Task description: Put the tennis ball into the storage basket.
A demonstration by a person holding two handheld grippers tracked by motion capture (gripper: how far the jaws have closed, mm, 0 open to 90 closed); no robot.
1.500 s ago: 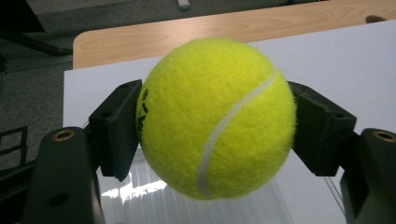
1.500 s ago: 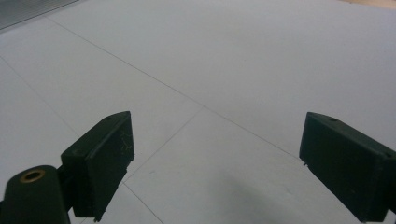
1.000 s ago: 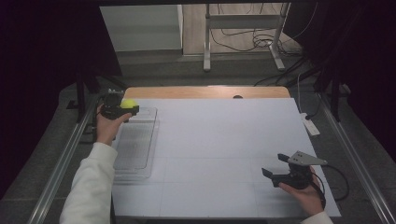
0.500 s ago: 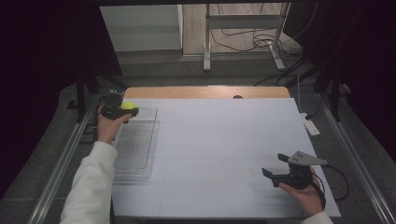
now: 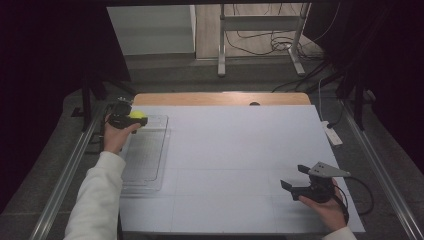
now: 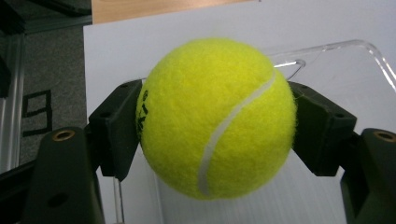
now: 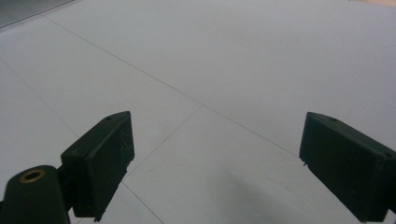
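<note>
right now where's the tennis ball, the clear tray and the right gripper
tennis ball (image 6: 217, 116), left gripper view, middle of its yellow felt
clear tray (image 5: 145, 172), high view, bare floor of its near half
right gripper (image 5: 295, 177), high view, gap between its two black jaw tips

The person wears a white long sleeve (image 5: 97, 200) on the left arm, and a bit of white cuff (image 5: 345, 234) shows at the right wrist. The left hand-held gripper (image 5: 131, 120) is black. Its two jaws are thick black blocks with small screw holes, and a round brass ring sits on each arm behind them. The right hand-held gripper (image 5: 295, 177) is black too, with a flat grey three-cornered plate (image 5: 327, 171) on top. A thin black cable (image 5: 361, 197) trails from it in a loop. Its jaws are the same black blocks.
</note>
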